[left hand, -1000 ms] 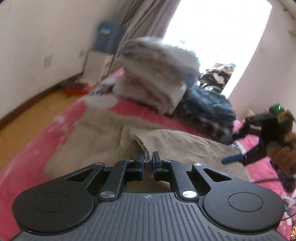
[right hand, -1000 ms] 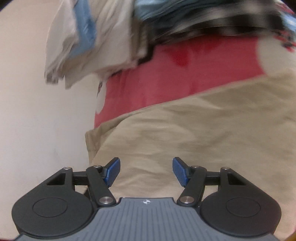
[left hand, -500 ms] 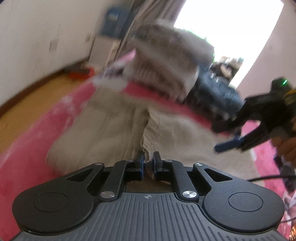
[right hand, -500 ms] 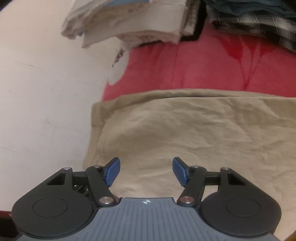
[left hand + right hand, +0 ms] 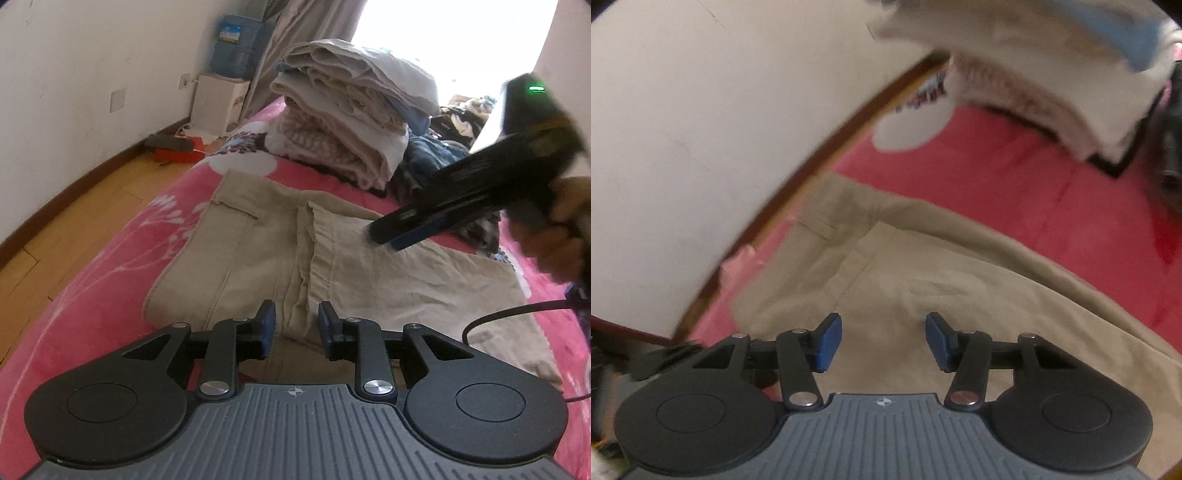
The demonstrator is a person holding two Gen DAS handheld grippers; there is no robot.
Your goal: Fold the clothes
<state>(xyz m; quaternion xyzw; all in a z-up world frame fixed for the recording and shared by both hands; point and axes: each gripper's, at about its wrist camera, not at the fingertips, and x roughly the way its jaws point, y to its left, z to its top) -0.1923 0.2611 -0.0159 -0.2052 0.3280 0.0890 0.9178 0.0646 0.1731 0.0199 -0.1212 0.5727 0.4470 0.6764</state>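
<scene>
Beige trousers [image 5: 251, 251] lie spread flat on a pink bed cover [image 5: 122, 266]. My left gripper [image 5: 297, 328] hangs low over their near edge. Its jaws are opening, and a raised fold of the fabric shows in the gap without being pinched. My right gripper [image 5: 384, 236] reaches in from the right, held by a hand, with its tips just above the trousers' middle. In the blurred right wrist view the right gripper [image 5: 882, 341] hovers over the beige cloth [image 5: 960, 280]. Its jaws are closing, with nothing between the blue pads.
A tall stack of folded pale clothes [image 5: 343, 122] stands at the far end of the bed, with dark garments [image 5: 436, 147] beside it. A wooden floor [image 5: 74, 221], a red object [image 5: 173, 151] and a water dispenser [image 5: 218, 103] lie to the left. A black cable [image 5: 517, 310] trails on the right.
My left jaws, shut on the trouser fold before, have parted. My right gripper has swept leftward over the trousers, rolled, and its jaws have narrowed.
</scene>
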